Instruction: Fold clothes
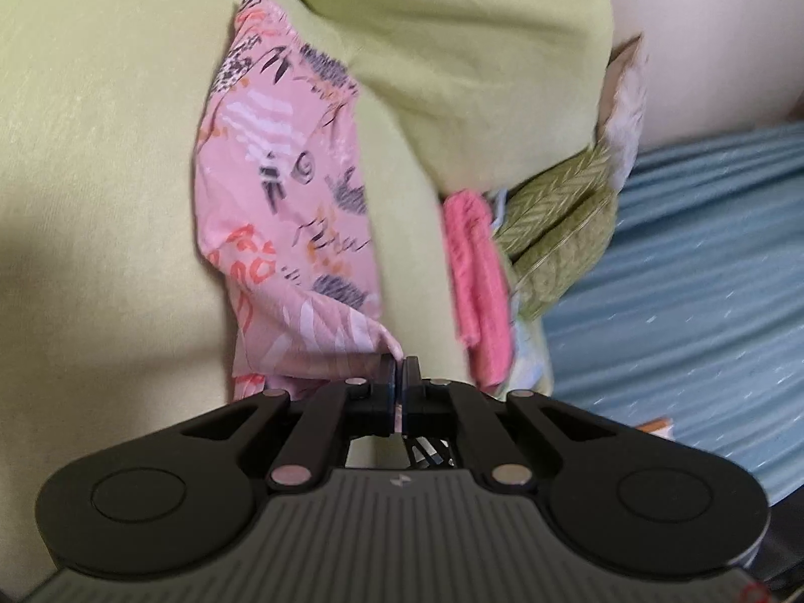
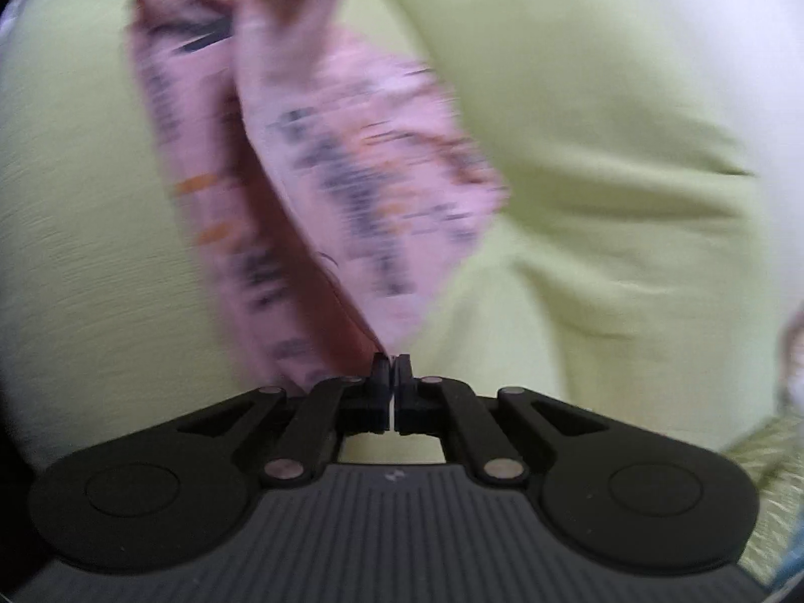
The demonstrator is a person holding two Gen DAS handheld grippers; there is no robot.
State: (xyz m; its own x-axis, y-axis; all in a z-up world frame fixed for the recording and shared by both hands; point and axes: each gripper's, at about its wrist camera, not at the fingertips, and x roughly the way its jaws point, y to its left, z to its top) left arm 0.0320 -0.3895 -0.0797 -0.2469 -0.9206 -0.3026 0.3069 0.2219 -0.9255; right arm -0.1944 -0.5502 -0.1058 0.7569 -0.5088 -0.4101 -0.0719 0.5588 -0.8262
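Note:
A pink patterned garment (image 1: 281, 201) with black, orange and white prints hangs over a yellow-green sheet (image 1: 90, 161). My left gripper (image 1: 400, 367) is shut on a corner of it, its fingers pressed together on the cloth. In the right wrist view the same pink garment (image 2: 341, 186) shows blurred, stretched up from my right gripper (image 2: 393, 364), which is shut on another edge of it. The yellow-green sheet (image 2: 603, 151) fills the background there.
A coral-pink towel (image 1: 477, 281) and an olive-green knitted cloth (image 1: 558, 231) lie in a pile to the right of the garment. A blue ribbed cover (image 1: 678, 276) spreads at the right. A yellow-green cloth (image 1: 477, 50) drapes above the pile.

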